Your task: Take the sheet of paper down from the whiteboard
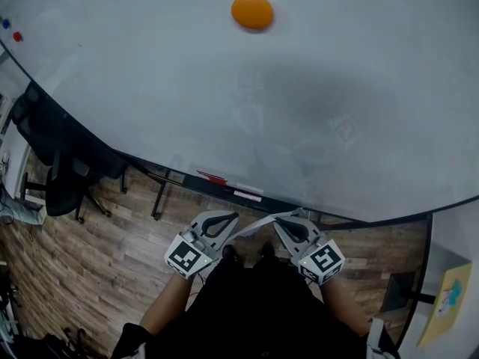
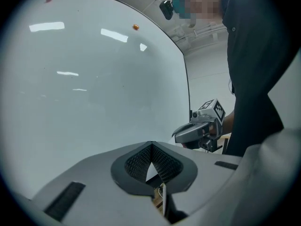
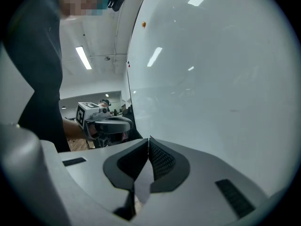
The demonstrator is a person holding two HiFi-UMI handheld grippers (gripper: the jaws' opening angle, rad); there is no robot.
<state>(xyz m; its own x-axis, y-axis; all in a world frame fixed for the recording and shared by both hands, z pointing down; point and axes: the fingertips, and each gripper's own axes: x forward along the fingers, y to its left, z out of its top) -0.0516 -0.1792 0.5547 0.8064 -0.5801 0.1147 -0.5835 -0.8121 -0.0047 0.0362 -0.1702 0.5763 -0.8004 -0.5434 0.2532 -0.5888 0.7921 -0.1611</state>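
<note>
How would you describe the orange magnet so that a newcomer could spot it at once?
Start at the whiteboard that fills the head view. High on it, about midway across, sits the orange magnet. It is a large oval, unlike the tiny red dot and blue dot at the left edge.

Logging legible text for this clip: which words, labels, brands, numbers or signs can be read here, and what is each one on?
No text can be read in any view.
Whiteboard: no writing shows.
Marker cubes: black-and-white square patterns only, no letters or digits.
Pens on the board's ledge: any label is too small to read.
Yellow card at lower right: a blue print, too blurred to read.
</note>
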